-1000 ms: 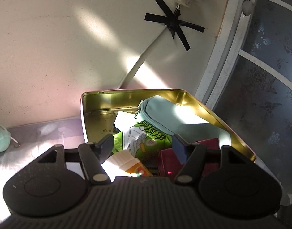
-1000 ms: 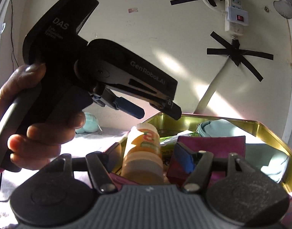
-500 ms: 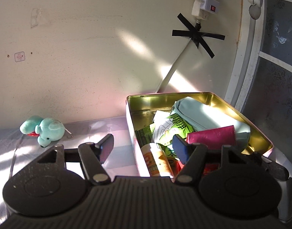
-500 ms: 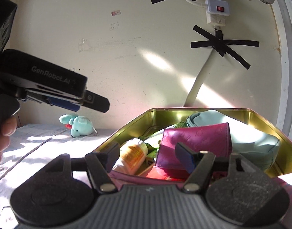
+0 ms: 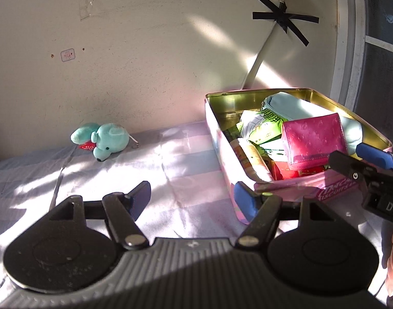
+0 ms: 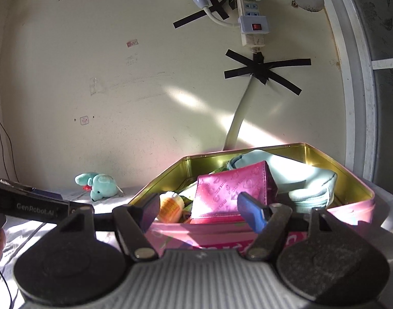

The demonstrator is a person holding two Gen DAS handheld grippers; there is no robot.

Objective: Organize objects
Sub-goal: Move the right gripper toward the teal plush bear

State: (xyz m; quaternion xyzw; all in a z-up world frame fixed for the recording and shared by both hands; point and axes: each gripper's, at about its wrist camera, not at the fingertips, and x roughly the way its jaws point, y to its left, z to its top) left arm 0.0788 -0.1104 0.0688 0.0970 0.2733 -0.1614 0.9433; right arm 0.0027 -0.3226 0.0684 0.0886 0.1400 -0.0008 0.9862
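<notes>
We hold our left gripper [image 5: 191, 198] low over a bed covered with a pale checked sheet [image 5: 124, 175], its jaws spread wide with nothing between them but the sunlit fabric. Just to its right stands the pink tin box [image 5: 332, 188], open, its gold inner wall catching the light. The box is packed: a magenta wallet [image 5: 314, 139] leans upright at the near side, a pale blue pouch [image 5: 294, 103] lies behind it toward the far wall, green and white packets [image 5: 263, 126] sit in the middle, and a small orange-labelled bottle [image 5: 250, 157] lies along the left wall. Our right gripper [image 6: 199, 211] hovers at the near edge of the same box, jaws likewise wide apart and gripping nothing; from its view the wallet [image 6: 232, 193] stands between the two fingers beyond their tips, and the bottle [image 6: 170, 206] shows just behind the left finger. Each gripper appears in the other's view, the right one entering at the right edge of the left camera's frame beside the box. Well apart from the box, near the wall, a teal plush toy [image 5: 104, 140] lies on the sheet on its own. On the wall above the box a power strip [image 6: 253, 18] hangs, its white cable held with crossed black tape [image 6: 263, 72].
</notes>
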